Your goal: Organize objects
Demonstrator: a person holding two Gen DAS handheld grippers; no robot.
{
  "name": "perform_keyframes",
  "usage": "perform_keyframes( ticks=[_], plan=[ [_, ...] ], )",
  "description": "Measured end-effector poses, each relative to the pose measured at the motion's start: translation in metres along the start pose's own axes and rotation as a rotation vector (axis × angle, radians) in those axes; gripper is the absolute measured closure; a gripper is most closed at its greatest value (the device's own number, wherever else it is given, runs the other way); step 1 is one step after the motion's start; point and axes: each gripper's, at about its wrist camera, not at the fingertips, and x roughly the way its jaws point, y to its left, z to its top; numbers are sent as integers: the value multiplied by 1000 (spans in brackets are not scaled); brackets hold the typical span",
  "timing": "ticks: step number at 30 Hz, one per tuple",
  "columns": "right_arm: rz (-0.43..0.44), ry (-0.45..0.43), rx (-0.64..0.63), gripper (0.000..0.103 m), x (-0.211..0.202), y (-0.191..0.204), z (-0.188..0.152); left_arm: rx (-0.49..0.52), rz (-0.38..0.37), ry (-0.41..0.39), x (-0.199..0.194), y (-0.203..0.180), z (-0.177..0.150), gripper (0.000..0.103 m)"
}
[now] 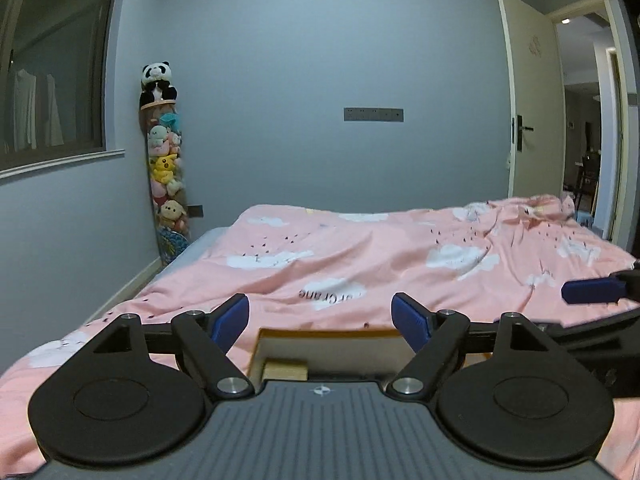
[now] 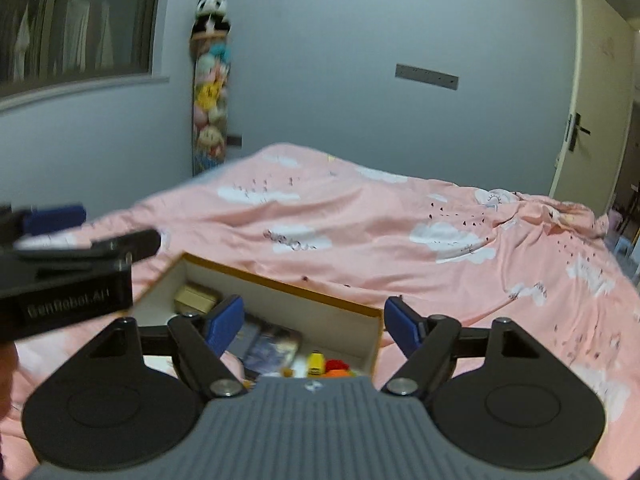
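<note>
I see both grippers, left (image 1: 320, 314) and right (image 2: 314, 320), jaws released, nothing grasped, above the box (image 2: 280, 292) of small items on the near bed (image 2: 360, 220)

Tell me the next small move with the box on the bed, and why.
Probably bring both grippers back down toward the box. The left gripper and right gripper stand open and empty above it, and small items already lie inside, on the pink duvet.
</note>
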Motion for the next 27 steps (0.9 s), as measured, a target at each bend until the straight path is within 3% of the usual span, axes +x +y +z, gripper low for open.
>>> perform_keyframes(
  ticks=[3, 7, 12, 20, 27],
  plan=[
    [20, -17, 41, 16, -16, 11, -13, 8, -23, 32, -11, 8, -9, 10],
    [-25, 9, 49, 16, -24, 21, -32, -18, -38, 104, -21, 17, -26, 10],
    [-37, 75, 141, 16, -21, 16, -55, -27, -55, 210, -22, 23, -49, 10],
    [-43, 156, 175, 16, -19, 25, -84, -49, -61, 353, -15, 30, -80, 10],
    [-31, 227, 199, 16, -6, 26, -97, -51, -82, 408, -9, 28, -91, 10]
  ],
)
